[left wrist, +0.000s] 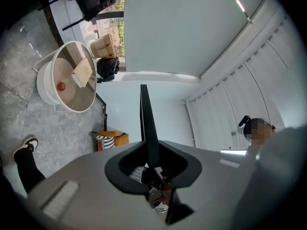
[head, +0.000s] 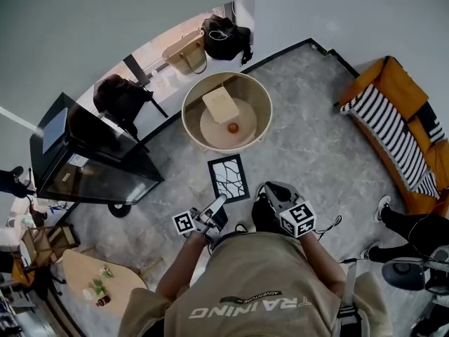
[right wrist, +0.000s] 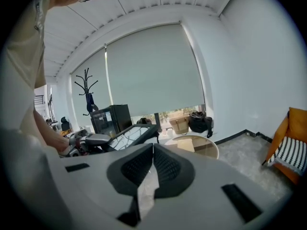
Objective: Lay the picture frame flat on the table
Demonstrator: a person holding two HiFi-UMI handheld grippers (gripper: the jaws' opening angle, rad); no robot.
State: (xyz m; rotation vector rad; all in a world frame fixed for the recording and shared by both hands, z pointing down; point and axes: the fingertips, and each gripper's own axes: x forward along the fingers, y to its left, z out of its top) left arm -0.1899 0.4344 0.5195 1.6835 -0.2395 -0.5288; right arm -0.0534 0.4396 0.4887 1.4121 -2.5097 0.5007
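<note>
L gripper (left wrist: 150,153) tight on picture frame (head: 229,178) edge; R gripper (right wrist: 153,148) jaws together, empty

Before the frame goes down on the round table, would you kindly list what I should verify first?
1. Left tool clamped on the picture frame: ok.
2. Right tool shut with nothing in it: ok.
3. Frame above the round table: not ok, it hangs short of the rim.
4. Tabletop bare: not ok, a beige block and an orange ball lie on it.
5. Enough free space beside them: cannot tell.
</note>
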